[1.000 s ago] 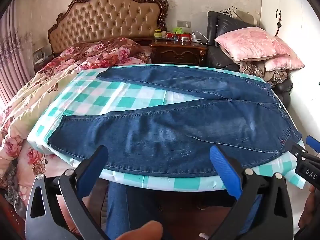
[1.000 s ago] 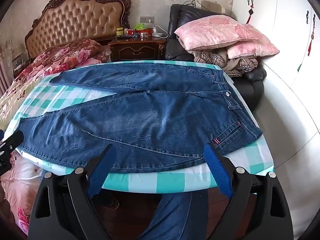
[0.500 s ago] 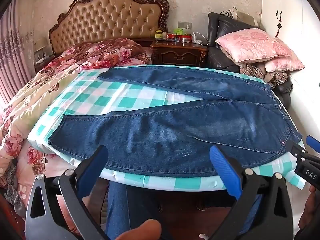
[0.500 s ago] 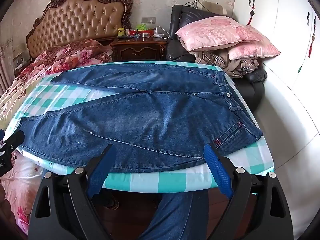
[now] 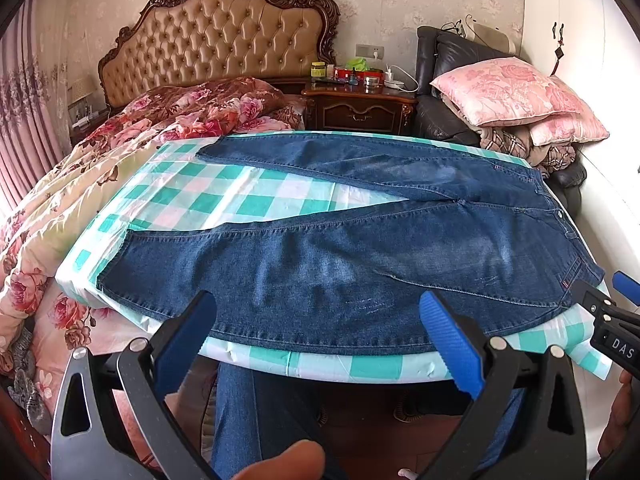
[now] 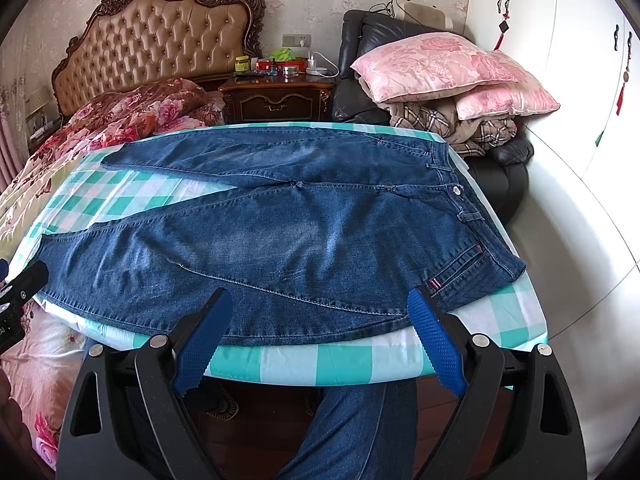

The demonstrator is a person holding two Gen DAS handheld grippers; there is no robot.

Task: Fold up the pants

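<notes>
Blue jeans (image 5: 360, 256) lie spread flat on a table with a green-and-white checked cloth (image 5: 240, 196), legs pointing left and splayed apart, waistband at the right. They also show in the right wrist view (image 6: 288, 240). My left gripper (image 5: 316, 320) is open and empty, held just off the near table edge in front of the near leg. My right gripper (image 6: 316, 316) is open and empty, off the near edge in front of the hip and pocket area. Neither touches the jeans.
A bed with a floral quilt (image 5: 80, 184) adjoins the table on the left. A wooden nightstand (image 5: 360, 108) and a dark armchair with pink pillows (image 5: 516, 92) stand behind. White wardrobe doors (image 6: 580, 80) are at the right. The person's legs (image 6: 360, 432) are below the table edge.
Both grippers have shifted very slightly; the jeans lie unchanged and both grippers stay open.
</notes>
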